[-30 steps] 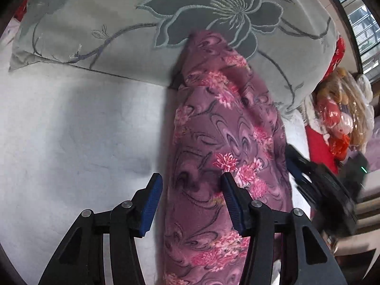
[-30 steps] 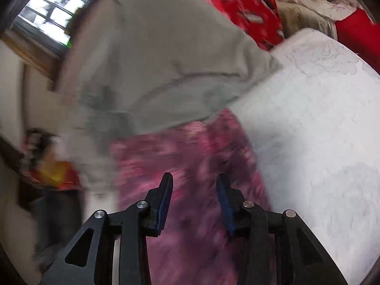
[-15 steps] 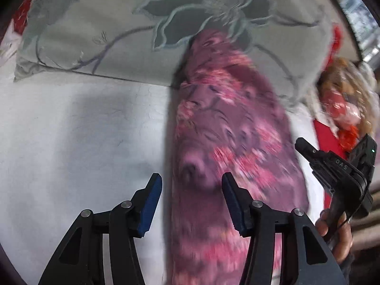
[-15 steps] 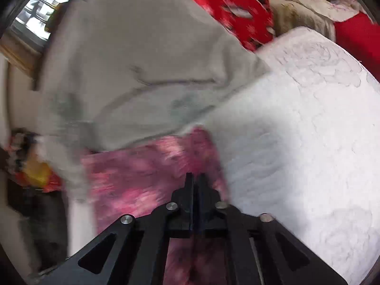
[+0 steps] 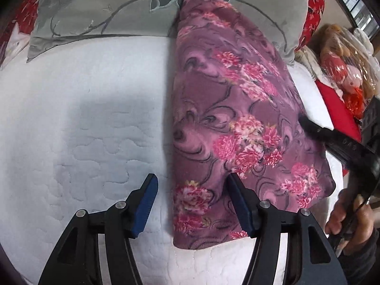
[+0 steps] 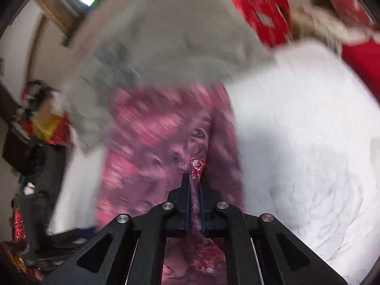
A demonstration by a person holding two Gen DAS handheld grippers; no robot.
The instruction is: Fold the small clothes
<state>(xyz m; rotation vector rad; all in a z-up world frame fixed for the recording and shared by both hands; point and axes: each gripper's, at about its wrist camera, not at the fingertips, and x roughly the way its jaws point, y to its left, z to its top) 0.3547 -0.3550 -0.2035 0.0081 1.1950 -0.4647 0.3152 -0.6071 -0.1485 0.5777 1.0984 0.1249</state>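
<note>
With the left gripper [image 5: 191,207] spread wide and empty, the cloth [image 5: 228,123] could slip crooked from the right gripper's [image 6: 194,190] thin pinch.

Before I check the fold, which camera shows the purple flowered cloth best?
The left wrist view: the cloth is sharp there and nearly whole, lying on the white bed cover up against the grey pillow. The right wrist view is blurred by motion and shows mostly the pinch, where the right gripper is shut on the cloth.
</note>
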